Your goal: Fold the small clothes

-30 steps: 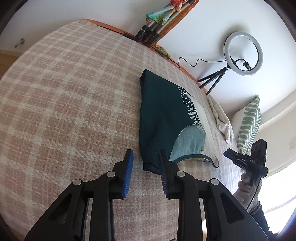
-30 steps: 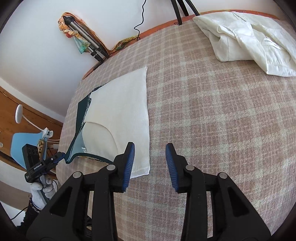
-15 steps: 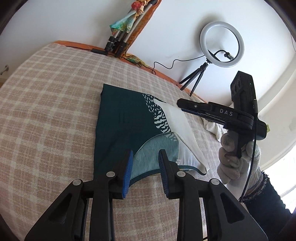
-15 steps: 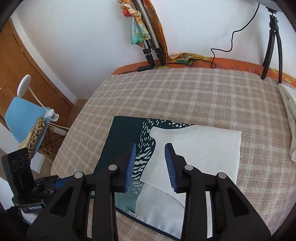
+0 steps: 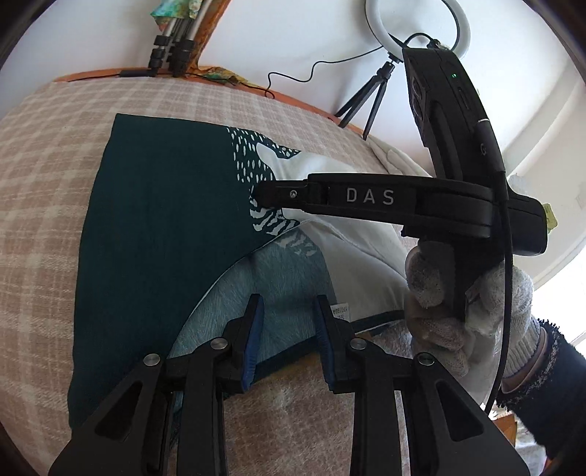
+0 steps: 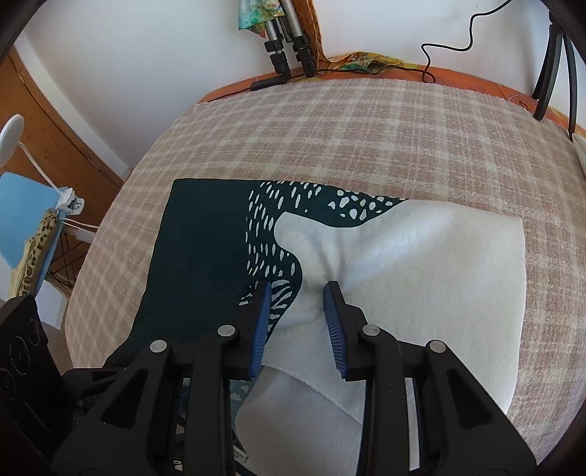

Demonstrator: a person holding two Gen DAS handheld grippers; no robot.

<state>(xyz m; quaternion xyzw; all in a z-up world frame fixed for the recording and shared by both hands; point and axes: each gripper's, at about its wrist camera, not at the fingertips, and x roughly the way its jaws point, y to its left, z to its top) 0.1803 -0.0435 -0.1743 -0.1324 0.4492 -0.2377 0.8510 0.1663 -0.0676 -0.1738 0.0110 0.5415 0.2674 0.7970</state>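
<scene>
1. my left gripper (image 5: 287,338) gapes over the garment's (image 5: 154,227) near hem, mid-bed (image 6: 366,121).
2. right gripper (image 6: 297,322) unclenched, pressing its white middle – holding nothing.
3. risk – pinching one layer drags the fold askew.

Wall: white (image 6: 164,55), upper frame.
Lighting: ring light (image 5: 415,27) on tripod, upper right.
Furniture: blue chair (image 6: 16,205), wooden panelling (image 6: 44,121), left edge.
Bedding: plaid blanket (image 6: 366,128).

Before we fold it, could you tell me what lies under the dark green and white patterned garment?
The dark green and white patterned garment lies flat on the pink plaid blanket, which shows around its edges. Whatever sits directly beneath the fabric is covered.
</scene>
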